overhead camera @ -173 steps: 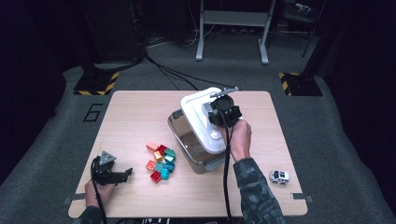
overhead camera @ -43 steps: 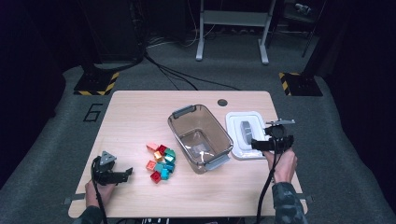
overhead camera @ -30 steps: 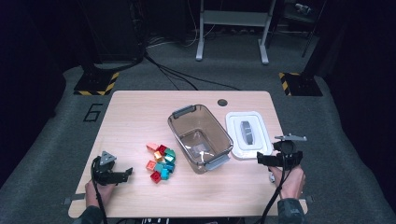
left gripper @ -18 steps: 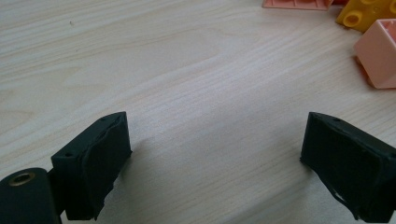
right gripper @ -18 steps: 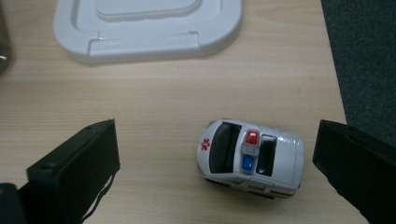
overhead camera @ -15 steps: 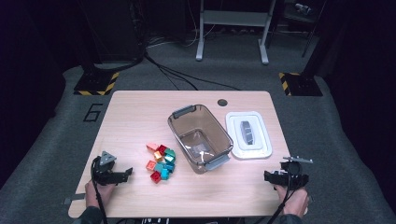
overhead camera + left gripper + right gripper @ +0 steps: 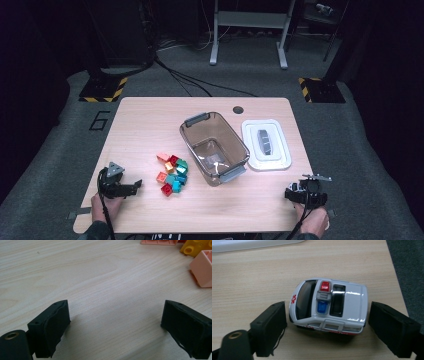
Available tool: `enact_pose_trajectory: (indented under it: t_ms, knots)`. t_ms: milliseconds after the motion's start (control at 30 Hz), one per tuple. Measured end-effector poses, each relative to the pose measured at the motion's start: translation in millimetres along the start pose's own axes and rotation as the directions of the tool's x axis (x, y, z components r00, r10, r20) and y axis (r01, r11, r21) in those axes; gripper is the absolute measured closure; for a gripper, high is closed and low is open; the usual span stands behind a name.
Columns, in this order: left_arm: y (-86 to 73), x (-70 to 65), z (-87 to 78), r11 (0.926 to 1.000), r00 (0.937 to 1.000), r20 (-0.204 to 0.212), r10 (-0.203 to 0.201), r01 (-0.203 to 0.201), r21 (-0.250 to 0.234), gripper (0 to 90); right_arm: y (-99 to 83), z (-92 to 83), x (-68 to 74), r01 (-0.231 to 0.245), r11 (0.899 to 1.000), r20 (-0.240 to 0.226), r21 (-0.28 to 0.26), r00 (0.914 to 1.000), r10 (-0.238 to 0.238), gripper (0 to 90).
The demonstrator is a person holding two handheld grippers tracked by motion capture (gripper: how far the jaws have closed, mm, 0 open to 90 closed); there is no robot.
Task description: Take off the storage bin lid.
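A white toy ambulance (image 7: 332,305) with a red and blue roof light stands on the wooden table (image 7: 150,125) near the front right corner. My right gripper (image 7: 327,312) straddles it. Its jaws have just been closing, and a thin gap still shows at each end of the car. From above, that right gripper (image 7: 298,191) sits low over the car. My left gripper (image 7: 134,187) rests near the front left edge, open. Bare wood lies between the jaws of this left gripper (image 7: 115,315).
A clear grey bin (image 7: 190,137) stands open mid-table, its white lid (image 7: 252,150) flat to its right. A pile of coloured bricks (image 7: 172,175) lies left of the bin; a pink brick (image 7: 203,268) and a yellow one (image 7: 195,247) lie ahead of the left jaws.
My right hand has drawn back from beside the lid to the front right corner and sunk down around the toy ambulance. The left hand has kept still.
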State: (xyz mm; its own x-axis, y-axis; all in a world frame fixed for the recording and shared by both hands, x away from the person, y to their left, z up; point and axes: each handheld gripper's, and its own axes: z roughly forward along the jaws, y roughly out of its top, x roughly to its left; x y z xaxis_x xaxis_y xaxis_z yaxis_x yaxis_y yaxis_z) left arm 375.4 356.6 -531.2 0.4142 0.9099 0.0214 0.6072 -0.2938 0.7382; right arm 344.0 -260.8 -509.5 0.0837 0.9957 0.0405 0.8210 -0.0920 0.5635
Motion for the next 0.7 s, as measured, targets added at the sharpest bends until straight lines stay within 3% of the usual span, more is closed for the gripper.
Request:
enact_pose_trajectory:
  t_ms: [133, 400, 700]
  knots:
    - [0.1, -0.3, -0.2, 1.0000, 1.0000, -0.003, 0.001, -0.001, 0.002, 8.0, -1.2, -0.6, -0.7, 0.012, 1.000, 0.014, -0.023, 0.9998, -0.012, 23.0]
    - [0.1, -0.2, -0.3, 1.0000, 1.0000, -0.003, 0.001, -0.001, 0.003, 8.0, -0.9, -0.5, -1.1, 0.020, 0.999, 0.020, -0.029, 0.9996, -0.019, 23.6]
    - [0.0, 0.0, -0.1, 1.0000, 1.0000, 0.000, 0.001, -0.001, 0.001, 8.0, -0.4, -1.0, -1.3, 0.028, 0.999, -0.009, -0.042, 0.9996, -0.028, 25.7]
